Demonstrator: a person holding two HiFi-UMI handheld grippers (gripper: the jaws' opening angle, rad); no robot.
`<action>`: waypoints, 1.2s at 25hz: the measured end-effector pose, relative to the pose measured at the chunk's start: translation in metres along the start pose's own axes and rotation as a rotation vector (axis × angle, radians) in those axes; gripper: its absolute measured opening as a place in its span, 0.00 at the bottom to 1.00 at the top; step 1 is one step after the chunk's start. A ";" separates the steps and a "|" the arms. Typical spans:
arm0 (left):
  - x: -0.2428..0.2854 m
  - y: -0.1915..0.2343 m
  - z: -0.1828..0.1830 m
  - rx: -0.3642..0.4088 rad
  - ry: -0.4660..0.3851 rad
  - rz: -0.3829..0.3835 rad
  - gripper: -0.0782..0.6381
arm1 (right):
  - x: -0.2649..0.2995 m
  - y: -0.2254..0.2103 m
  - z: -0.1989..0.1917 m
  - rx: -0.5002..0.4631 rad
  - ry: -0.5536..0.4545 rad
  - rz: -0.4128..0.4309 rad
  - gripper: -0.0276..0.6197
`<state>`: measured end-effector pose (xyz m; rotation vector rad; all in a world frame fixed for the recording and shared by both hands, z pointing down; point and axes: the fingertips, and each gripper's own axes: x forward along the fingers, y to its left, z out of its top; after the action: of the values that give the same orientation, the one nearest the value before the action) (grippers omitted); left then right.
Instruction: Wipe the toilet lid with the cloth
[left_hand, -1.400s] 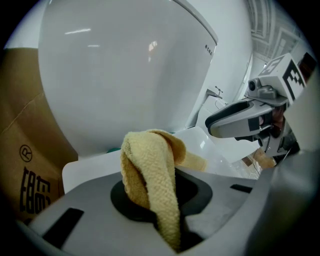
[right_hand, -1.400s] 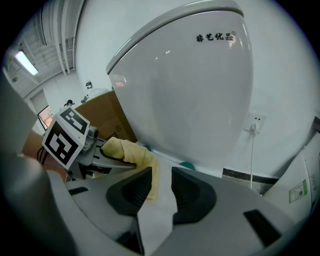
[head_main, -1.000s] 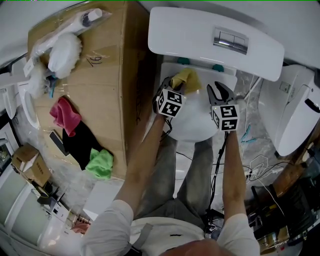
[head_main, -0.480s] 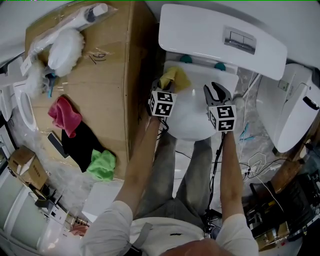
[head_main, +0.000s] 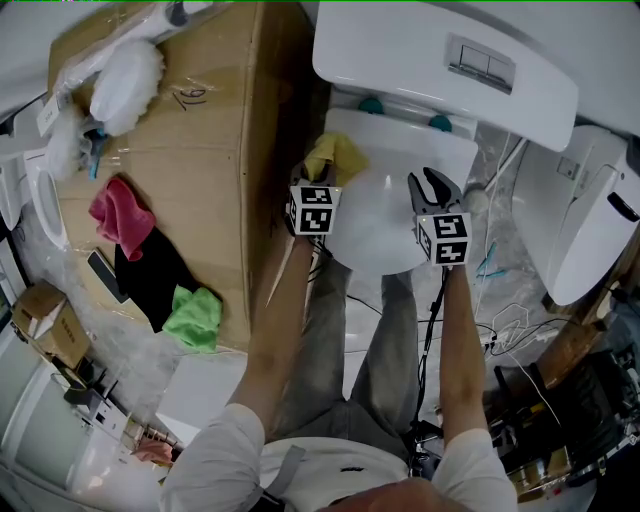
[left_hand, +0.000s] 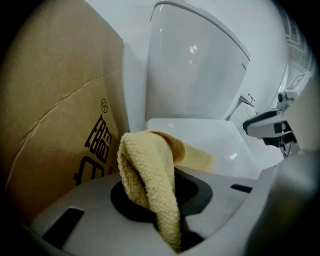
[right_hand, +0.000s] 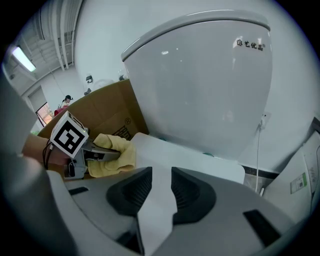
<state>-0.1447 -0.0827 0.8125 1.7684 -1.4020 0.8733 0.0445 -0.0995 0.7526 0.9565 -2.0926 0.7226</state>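
Observation:
The white toilet lid (head_main: 385, 215) lies closed below the tank (head_main: 440, 65). A yellow cloth (head_main: 335, 157) rests on the lid's left rear edge, and my left gripper (head_main: 324, 176) is shut on it. In the left gripper view the cloth (left_hand: 150, 175) hangs folded from between the jaws over the lid (left_hand: 220, 147). My right gripper (head_main: 432, 188) hovers over the lid's right side, open and holding nothing. In the right gripper view the bare lid (right_hand: 175, 152) shows through the narrow gap at my right gripper (right_hand: 156, 187). The left gripper (right_hand: 80, 150) and cloth (right_hand: 116, 156) show at left.
A cardboard box (head_main: 215, 170) stands tight against the toilet's left side. It carries a pink cloth (head_main: 120, 215), a green cloth (head_main: 195, 318), a black cloth and a white duster (head_main: 125, 85). Another white toilet (head_main: 580, 230) stands at right. Cables (head_main: 510, 330) lie on the floor.
The left gripper has dragged the yellow cloth leftward across the rear of the lid to its left edge. The right gripper has stayed over the lid's right side.

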 end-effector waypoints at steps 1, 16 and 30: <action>-0.001 -0.001 -0.003 -0.005 0.001 0.006 0.22 | -0.001 0.000 -0.004 -0.001 0.003 0.007 0.25; -0.010 -0.025 -0.030 -0.155 0.016 0.129 0.22 | -0.025 -0.028 -0.027 -0.034 -0.003 0.095 0.25; -0.009 -0.085 -0.041 -0.147 0.018 0.135 0.22 | -0.057 -0.060 -0.061 -0.010 -0.008 0.091 0.25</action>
<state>-0.0665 -0.0302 0.8165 1.5675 -1.5477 0.8317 0.1422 -0.0672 0.7551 0.8651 -2.1564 0.7546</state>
